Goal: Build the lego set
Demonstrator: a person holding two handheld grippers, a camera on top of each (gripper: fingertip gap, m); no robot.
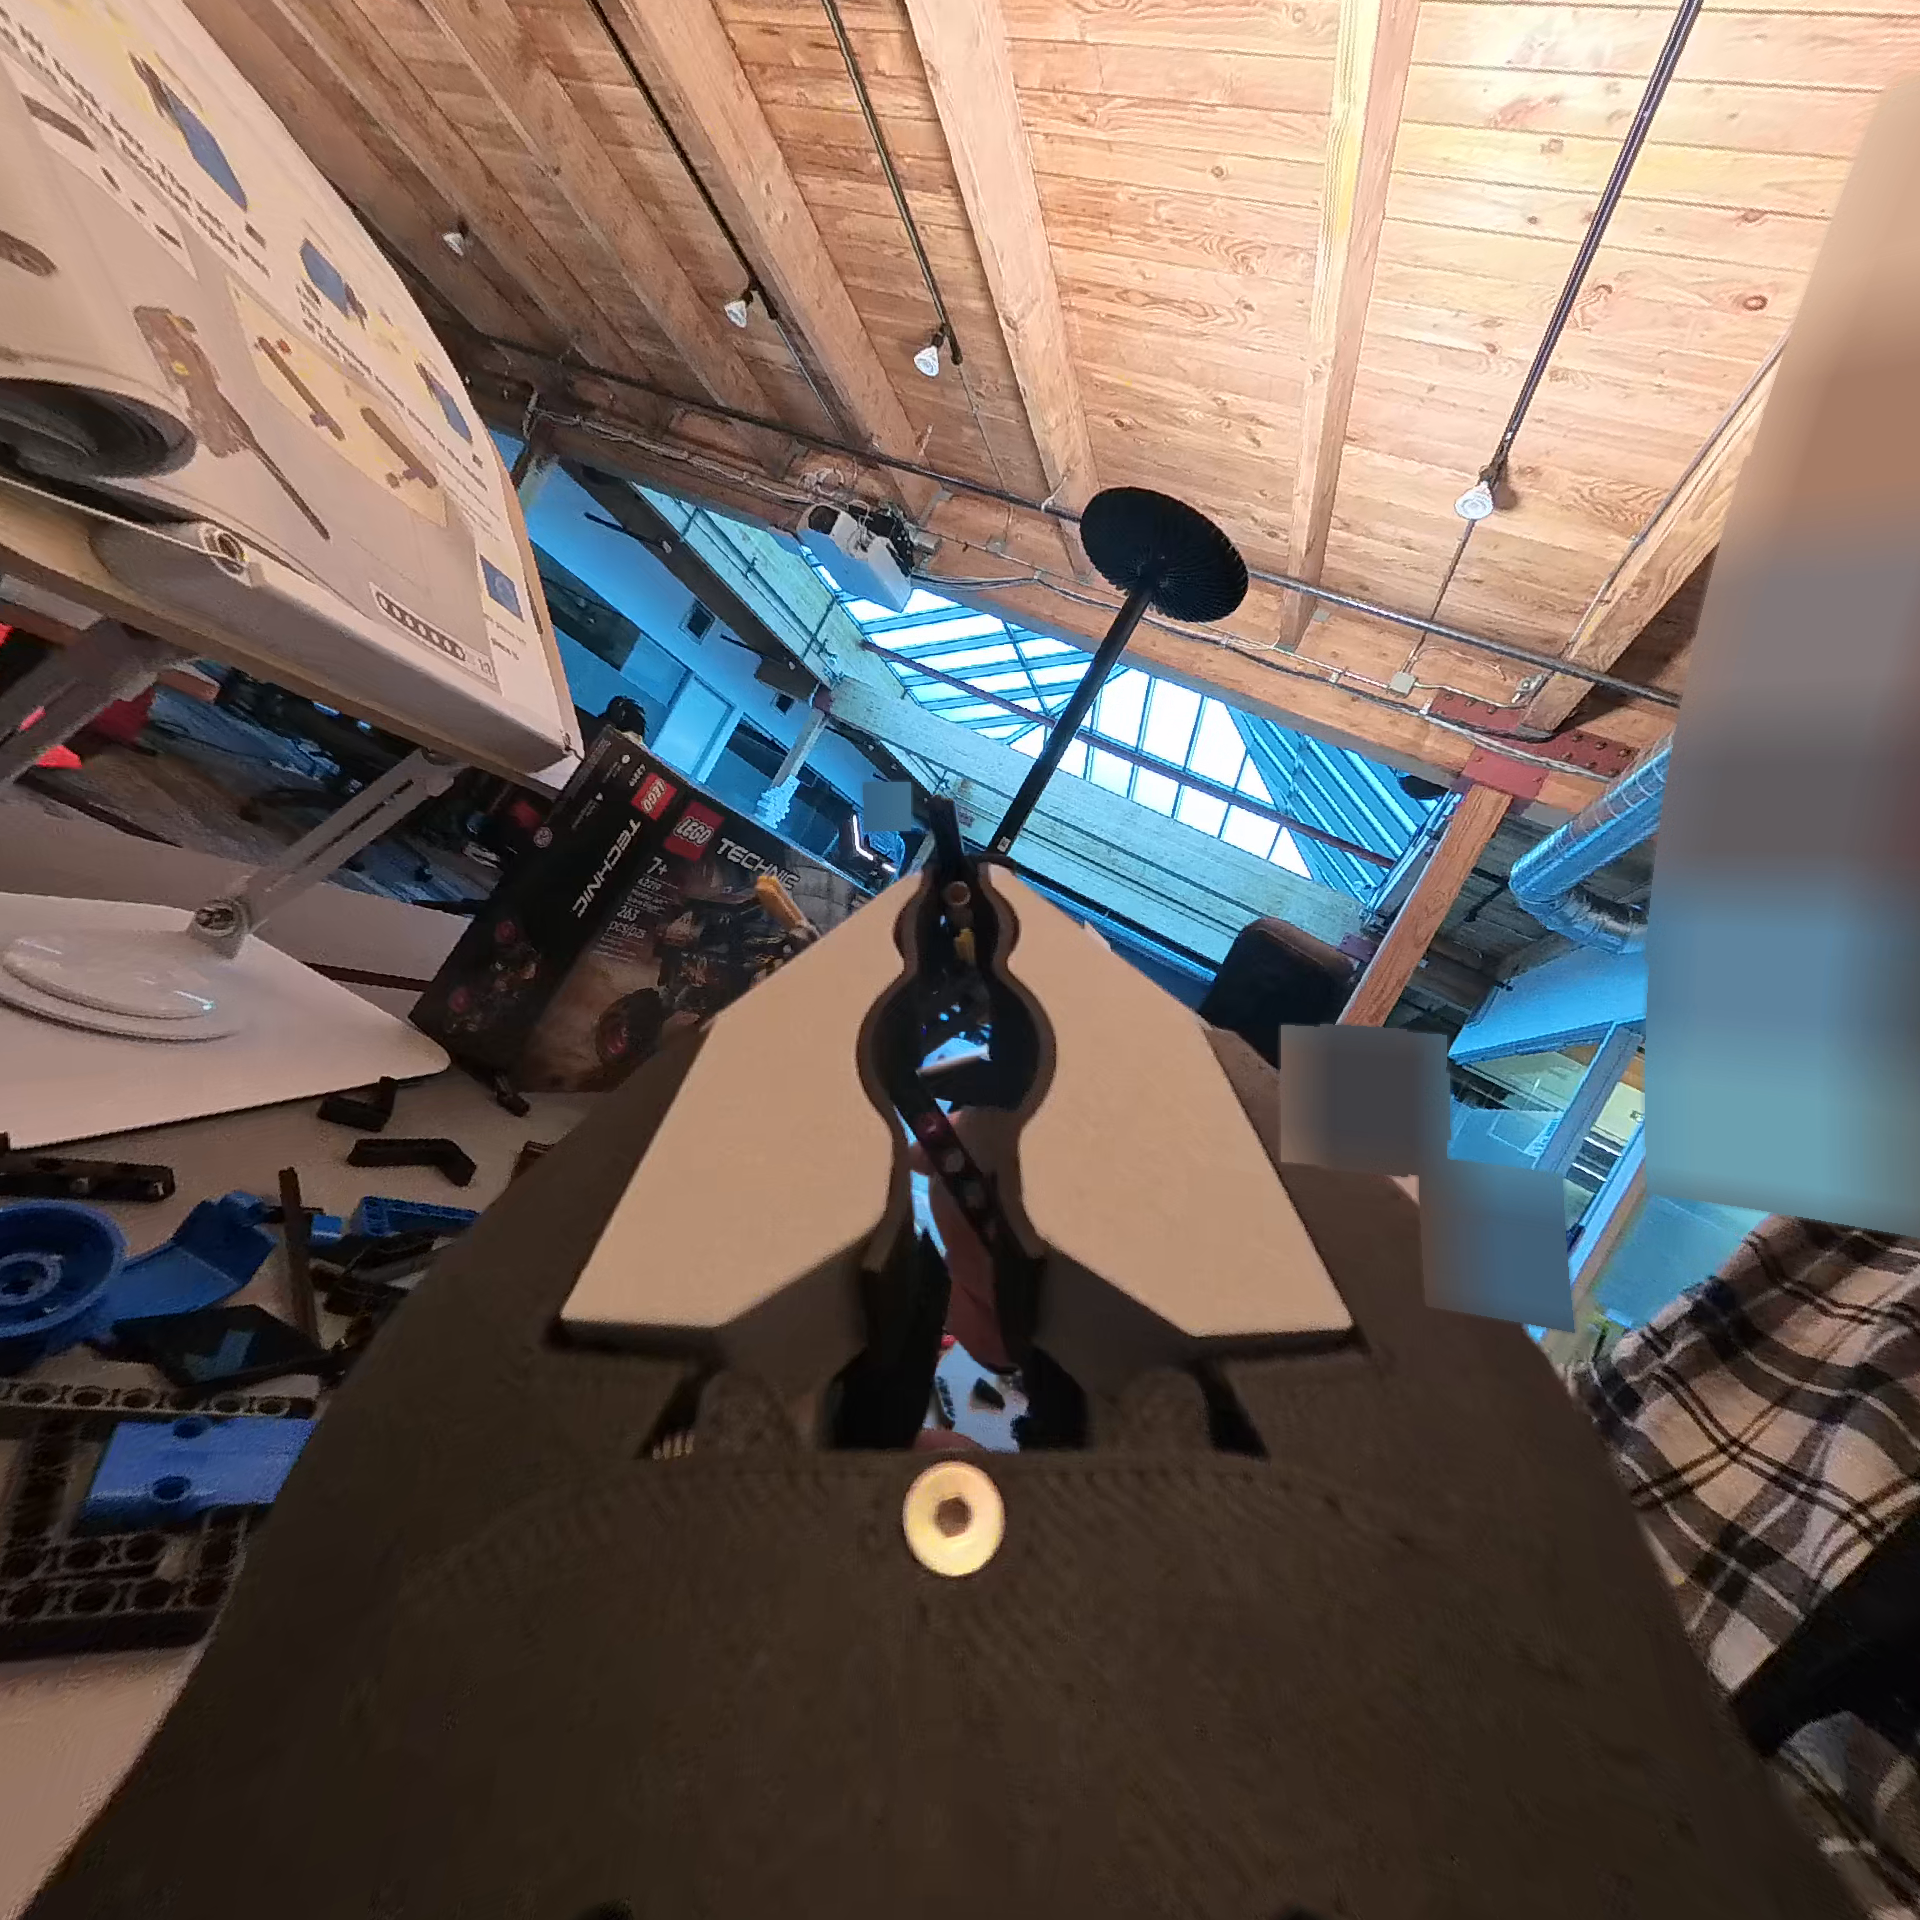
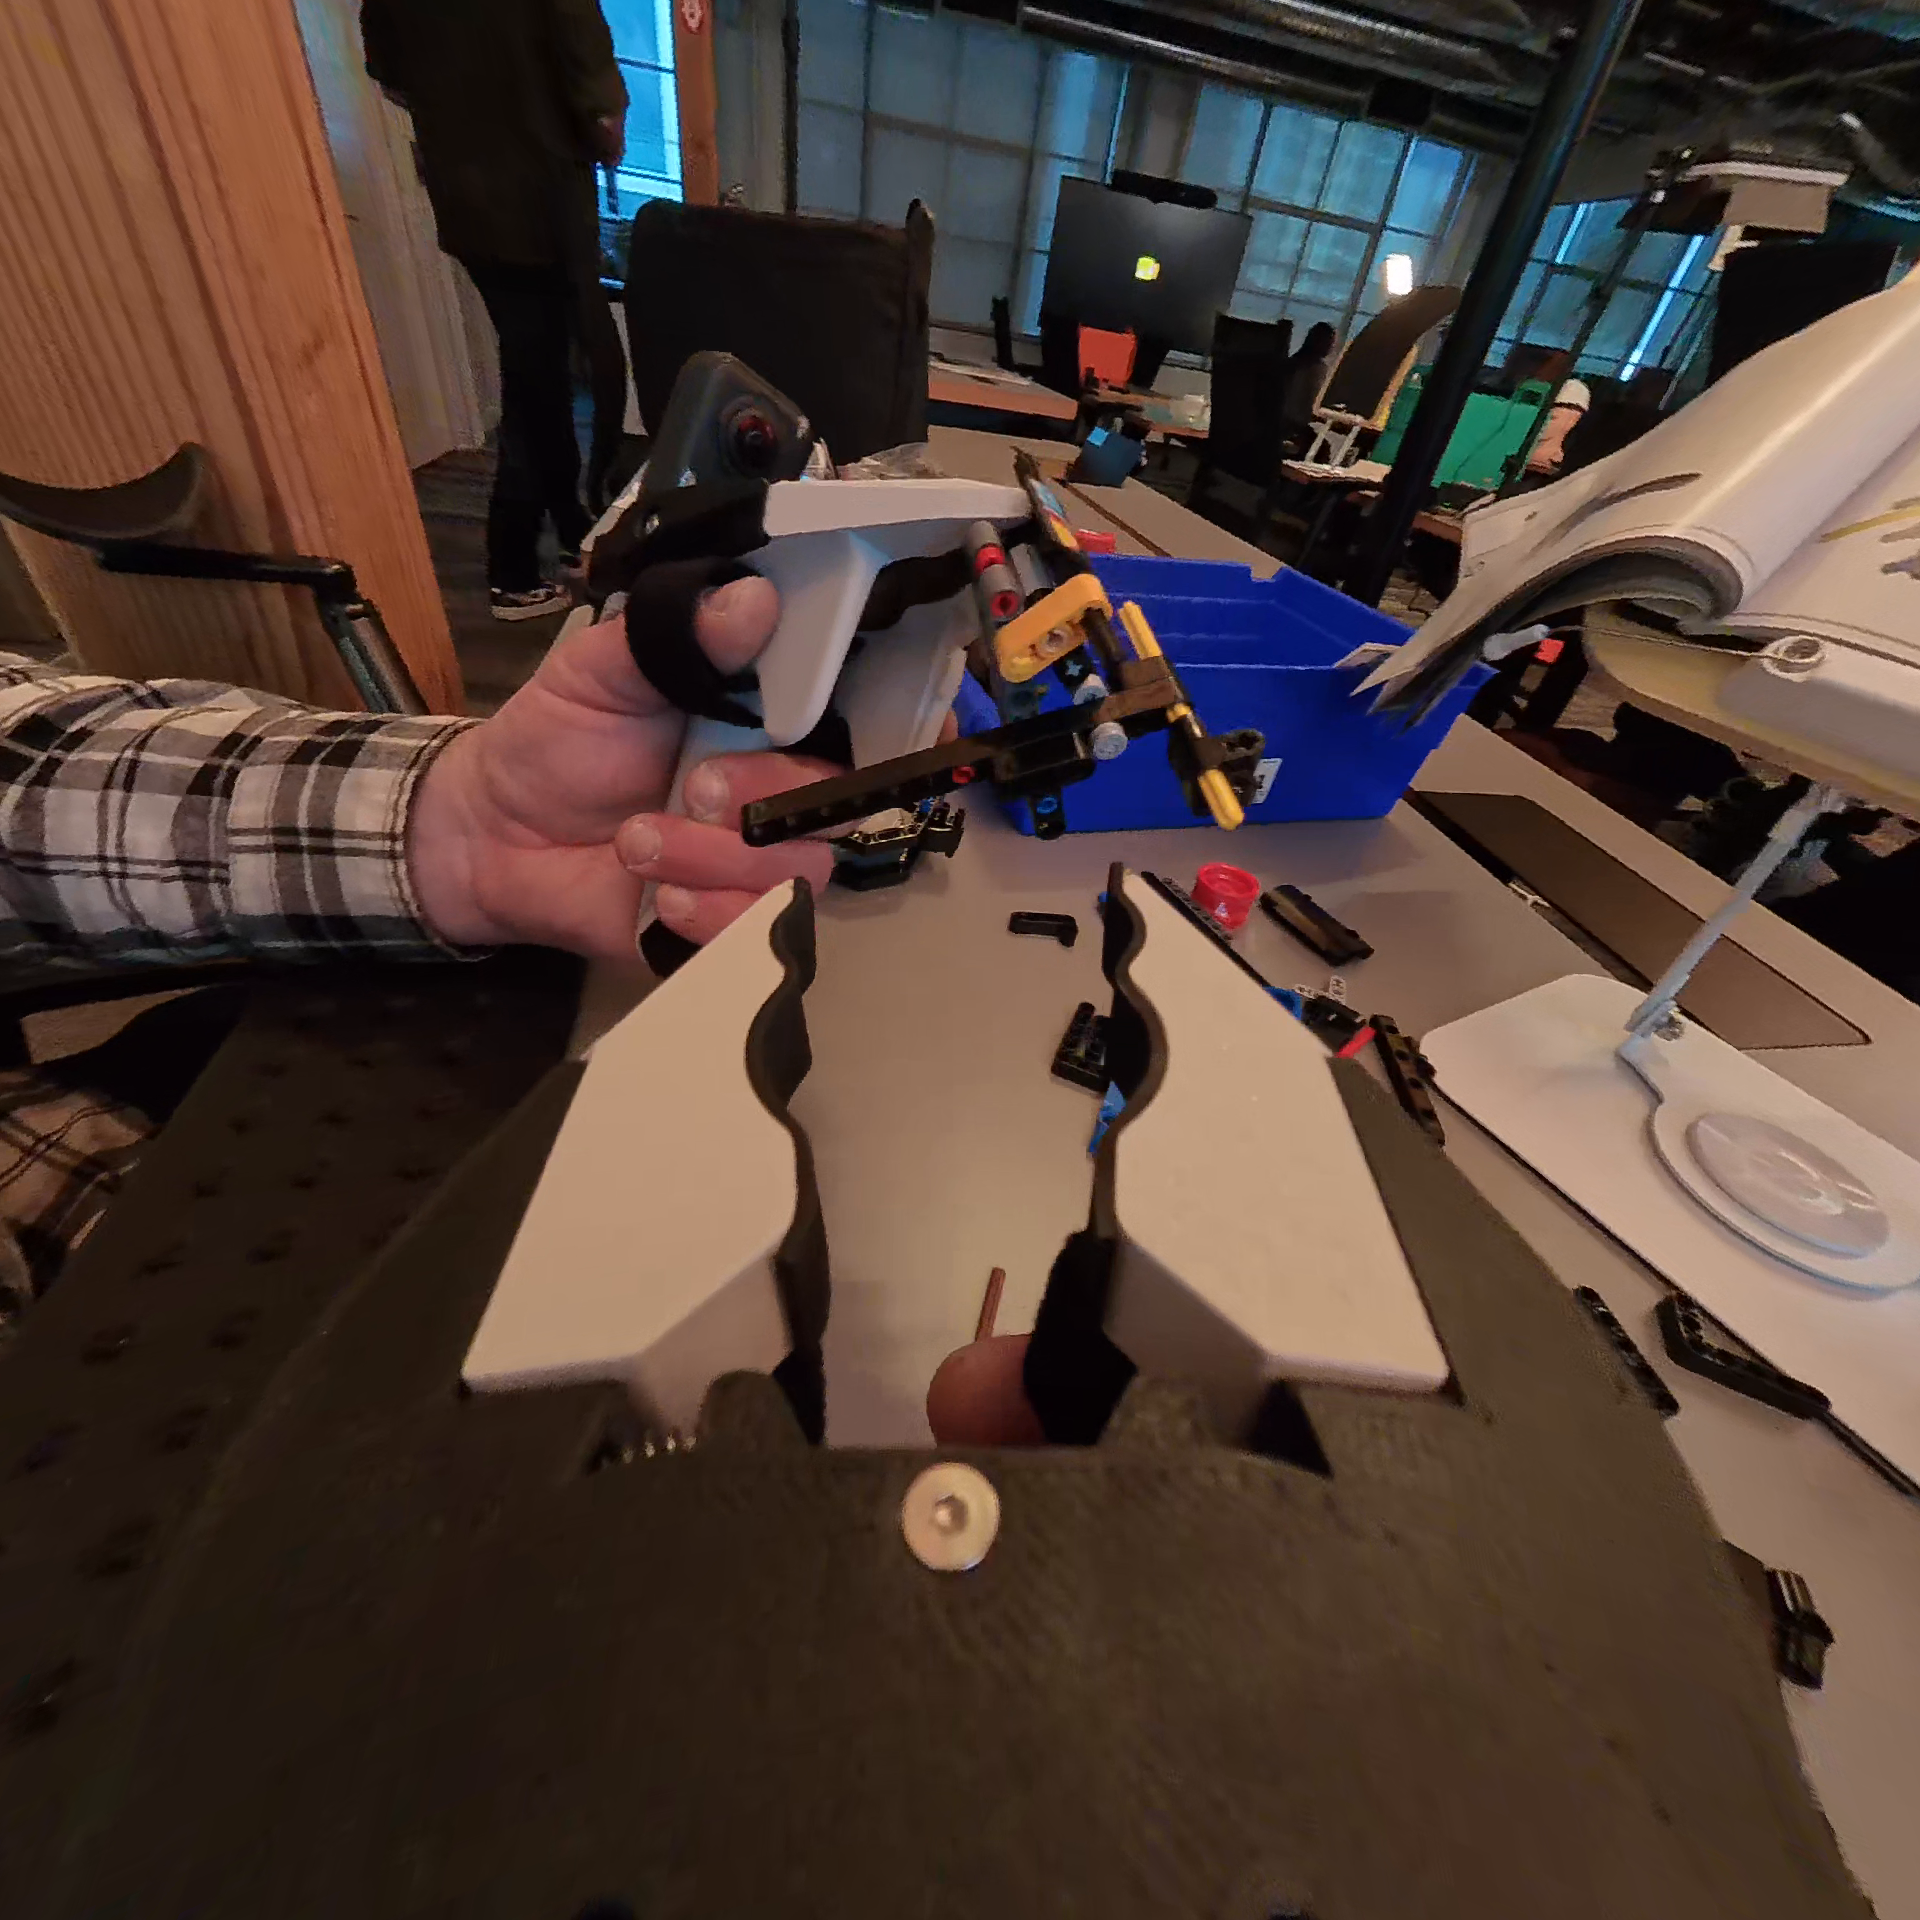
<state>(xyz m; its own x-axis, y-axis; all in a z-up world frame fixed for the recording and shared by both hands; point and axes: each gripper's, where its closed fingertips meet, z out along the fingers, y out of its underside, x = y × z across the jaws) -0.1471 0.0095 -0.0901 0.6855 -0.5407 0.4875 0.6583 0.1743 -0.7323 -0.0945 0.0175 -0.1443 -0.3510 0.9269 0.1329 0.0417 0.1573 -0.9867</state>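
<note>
Right gripper (image 2: 951,935): up close, jaws spread wide, nothing between them, poised over the grey table (image 2: 935,1122).
Left gripper (image 1: 961,883): tilted up at the ceiling, clamped tight on the lego assembly (image 2: 1049,717).
Lego assembly: aloft, before the blue bin (image 2: 1278,665).
Loose pieces (image 2: 1314,920): scattered across the table.

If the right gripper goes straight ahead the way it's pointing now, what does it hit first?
Probably the grey table seen through the gap of the open right gripper, near the small black L-shaped Lego piece. The half-built black-and-yellow Lego assembly sits higher; depth is unclear.
</note>
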